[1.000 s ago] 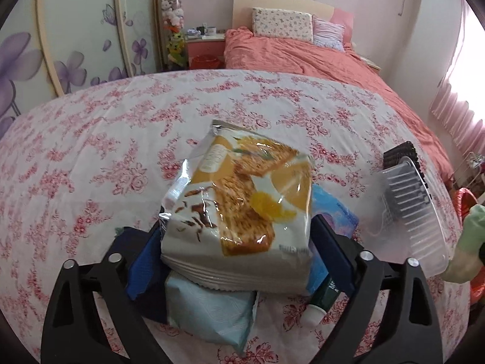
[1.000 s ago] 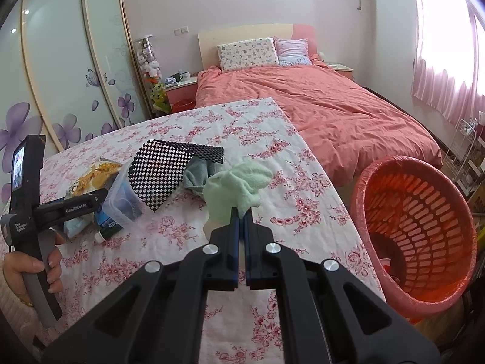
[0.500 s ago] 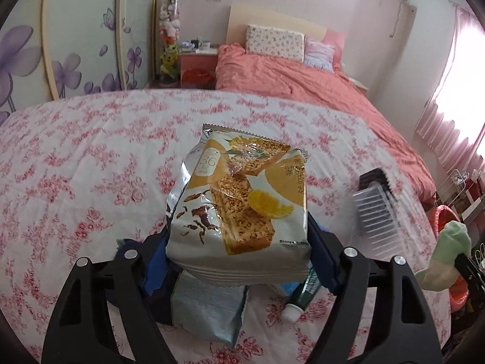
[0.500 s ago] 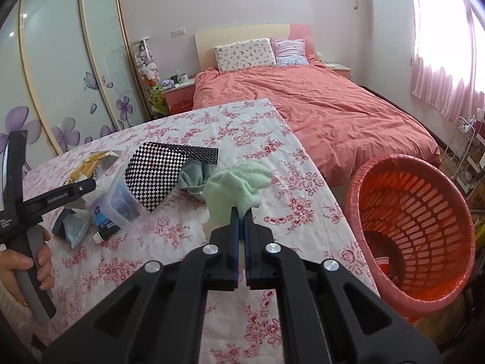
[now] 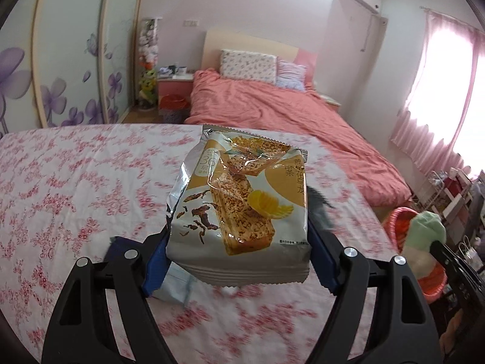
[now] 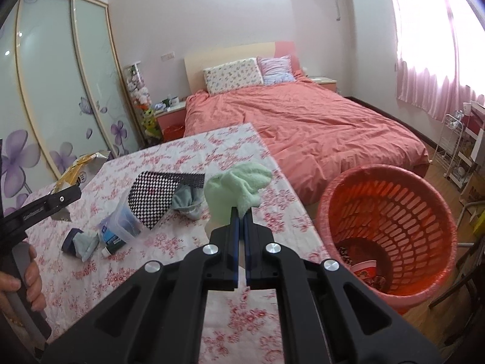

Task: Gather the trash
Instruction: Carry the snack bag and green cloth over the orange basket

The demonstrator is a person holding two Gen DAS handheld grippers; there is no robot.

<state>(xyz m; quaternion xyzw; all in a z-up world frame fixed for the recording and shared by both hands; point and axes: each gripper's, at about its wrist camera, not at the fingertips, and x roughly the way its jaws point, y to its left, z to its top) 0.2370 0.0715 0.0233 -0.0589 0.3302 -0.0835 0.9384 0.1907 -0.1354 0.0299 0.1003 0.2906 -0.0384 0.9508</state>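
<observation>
The snack bag (image 5: pixel 239 212) looks light and puffy, a foil-and-film packet with a slick, crinkly skin that gives under pressure, so I judge it wants a hold across its wide lower body, near the crimped bottom seam, and not on the thin top flap, which would fold and slide. That is where the left gripper (image 5: pixel 238 250) has it: the blue pads press the bag's two sides, jaws set wide by the packet's width, the bag standing up and away from the tongs, raised clear of the flowered tablecloth (image 5: pixel 75 188). In the right wrist view the bag shows above the table's left edge.

The pale green cloth (image 6: pixel 238 186) is soft, limp and nearly weightless; any bunched fold serves, and it will hang and sway. The right gripper (image 6: pixel 241 223) is pressed tight together on a lower fold of it, the rest flopped above the fingertips, over the tablecloth near the right edge of the table.

Beside that edge, on the floor, stands the red laundry-style basket (image 6: pixel 391 212) with some scraps already at its bottom; both held things are well short of it, the cloth nearer. Left on the cloth lie a checkered sheet (image 6: pixel 157 195), a clear plastic tub (image 6: pixel 121 224), a tube (image 6: pixel 113 242), a grey-blue rag (image 6: pixel 186 201) and a dark blue pouch (image 6: pixel 71 239).
</observation>
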